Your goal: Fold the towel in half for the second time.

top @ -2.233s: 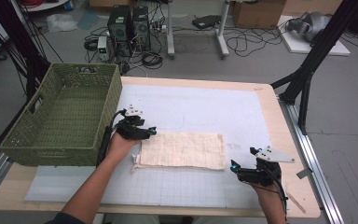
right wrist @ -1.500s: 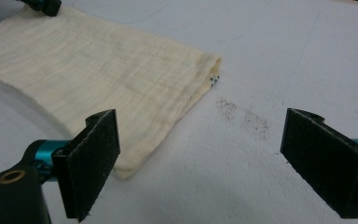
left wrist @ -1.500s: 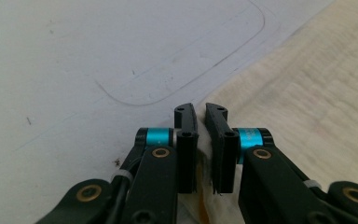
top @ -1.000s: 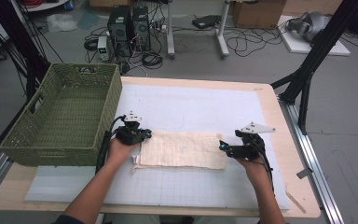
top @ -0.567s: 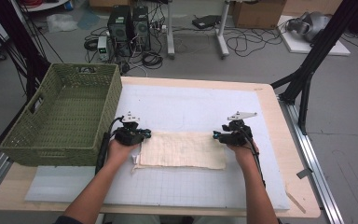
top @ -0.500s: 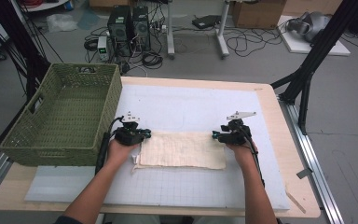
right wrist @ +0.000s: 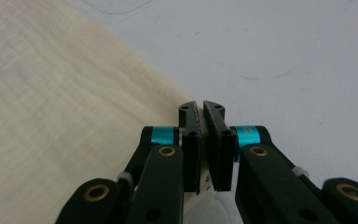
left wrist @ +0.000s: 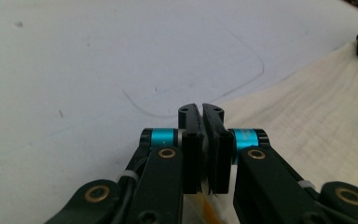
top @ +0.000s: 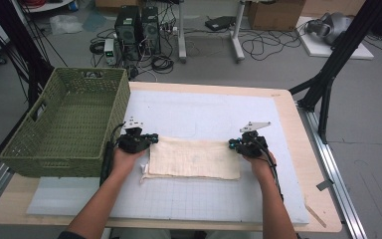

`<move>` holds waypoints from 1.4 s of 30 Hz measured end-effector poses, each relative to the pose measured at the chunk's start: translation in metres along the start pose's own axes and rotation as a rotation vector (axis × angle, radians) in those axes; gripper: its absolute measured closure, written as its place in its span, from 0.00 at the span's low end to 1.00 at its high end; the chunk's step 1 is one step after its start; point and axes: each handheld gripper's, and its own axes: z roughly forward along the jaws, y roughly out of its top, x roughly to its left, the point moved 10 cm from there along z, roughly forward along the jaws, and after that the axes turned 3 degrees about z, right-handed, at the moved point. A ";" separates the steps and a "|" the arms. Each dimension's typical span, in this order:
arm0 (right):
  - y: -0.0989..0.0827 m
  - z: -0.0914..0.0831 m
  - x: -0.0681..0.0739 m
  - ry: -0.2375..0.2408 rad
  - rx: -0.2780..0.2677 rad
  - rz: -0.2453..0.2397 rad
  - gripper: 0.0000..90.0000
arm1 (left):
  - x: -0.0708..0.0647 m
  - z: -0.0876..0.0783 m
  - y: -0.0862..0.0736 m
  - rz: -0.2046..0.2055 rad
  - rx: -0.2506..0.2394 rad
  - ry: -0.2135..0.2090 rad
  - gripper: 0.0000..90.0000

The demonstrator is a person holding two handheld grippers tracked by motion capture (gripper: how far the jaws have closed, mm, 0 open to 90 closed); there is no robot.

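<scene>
Cloth (top: 194, 158), cream and folded flat on the white mat (top: 204, 112); left gripper (top: 146, 140) and right gripper (top: 235, 144) pinch its far corners, the right's jaws having just closed.

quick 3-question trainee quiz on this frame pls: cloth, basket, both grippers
1. True or false: the cream cloth lies inside the green basket.
2. Which corners of the cloth do the left gripper and the right gripper sit at? A) the two far corners B) the two near corners C) the middle of the cloth
3. Fill in: the jaws of both grippers stand ____.

Key
1. False: it lies flat on the white mat, to the right of the basket.
2. A: one gripper at each far corner.
3. Shut: each pair is closed on a corner of the cloth; the right gripper's have just been closing.
</scene>
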 end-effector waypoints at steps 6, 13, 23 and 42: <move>0.001 -0.013 0.003 -0.043 -0.062 -0.053 0.95 | -0.012 -0.010 0.008 0.041 -0.062 -0.037 0.95; -0.006 -0.026 0.016 -0.041 -0.098 -0.102 0.95 | -0.023 -0.023 0.003 0.071 -0.075 -0.052 0.93; 0.000 -0.049 0.027 -0.054 -0.194 -0.135 0.95 | -0.027 -0.036 0.012 0.088 -0.128 -0.059 0.93; -0.010 -0.058 0.042 -0.063 -0.230 -0.159 0.95 | -0.042 -0.045 -0.008 0.165 -0.091 -0.039 0.92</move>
